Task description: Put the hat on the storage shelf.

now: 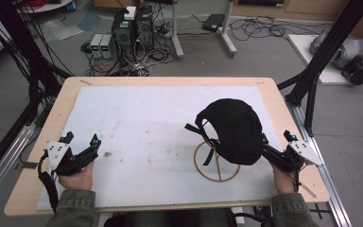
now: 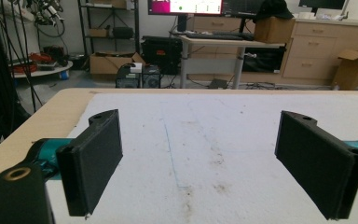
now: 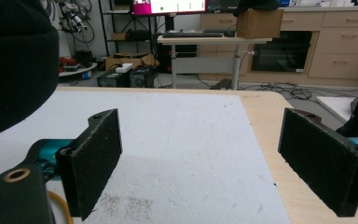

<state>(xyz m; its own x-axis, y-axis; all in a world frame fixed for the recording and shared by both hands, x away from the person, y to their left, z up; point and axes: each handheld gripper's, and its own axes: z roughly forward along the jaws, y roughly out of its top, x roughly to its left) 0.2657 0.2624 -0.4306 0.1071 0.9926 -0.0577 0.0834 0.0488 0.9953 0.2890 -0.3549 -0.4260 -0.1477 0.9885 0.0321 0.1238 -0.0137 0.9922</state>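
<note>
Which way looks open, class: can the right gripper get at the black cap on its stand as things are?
Probably yes. The right gripper is open beside the black cap, which sits on the wooden stand, with nothing between them.

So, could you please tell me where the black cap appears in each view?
High view: the black cap sits right of centre on a round wooden stand, just left of the right gripper.
Left gripper view: not in it.
Right gripper view: it takes up the upper left corner.
Shared landmark: the white mat.
</note>
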